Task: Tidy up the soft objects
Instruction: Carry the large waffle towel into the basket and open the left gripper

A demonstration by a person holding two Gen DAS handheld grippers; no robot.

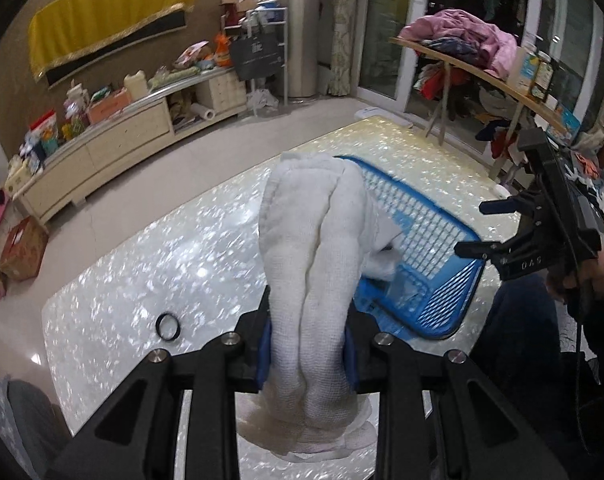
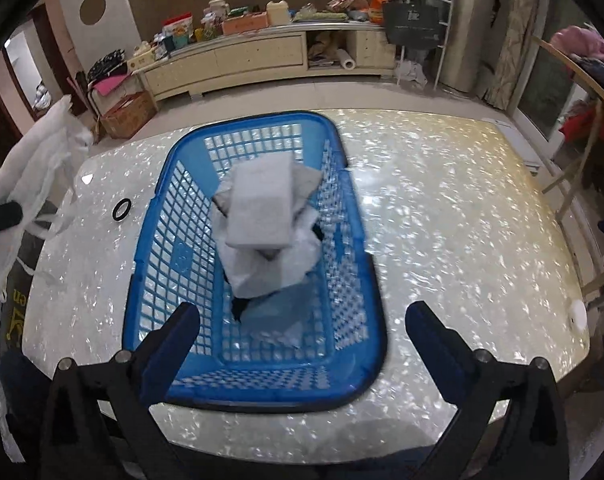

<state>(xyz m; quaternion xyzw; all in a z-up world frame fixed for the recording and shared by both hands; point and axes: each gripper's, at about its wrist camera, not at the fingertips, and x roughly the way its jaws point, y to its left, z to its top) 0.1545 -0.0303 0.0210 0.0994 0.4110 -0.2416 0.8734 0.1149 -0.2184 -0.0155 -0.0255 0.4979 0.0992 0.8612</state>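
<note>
White towel (image 1: 310,280) hiding blue basket (image 1: 430,248).

White towel (image 1: 314,264) bunched upright; foam block (image 2: 259,204) atop cloths in blue basket (image 2: 149,256)

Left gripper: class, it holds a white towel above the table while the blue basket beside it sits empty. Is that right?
Not quite. The blue basket is not empty: the right wrist view shows white soft items inside. The left gripper does hold the white towel above the table.

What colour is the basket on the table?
The basket is blue, with a grid of holes; the right wrist view shows it best.
</note>
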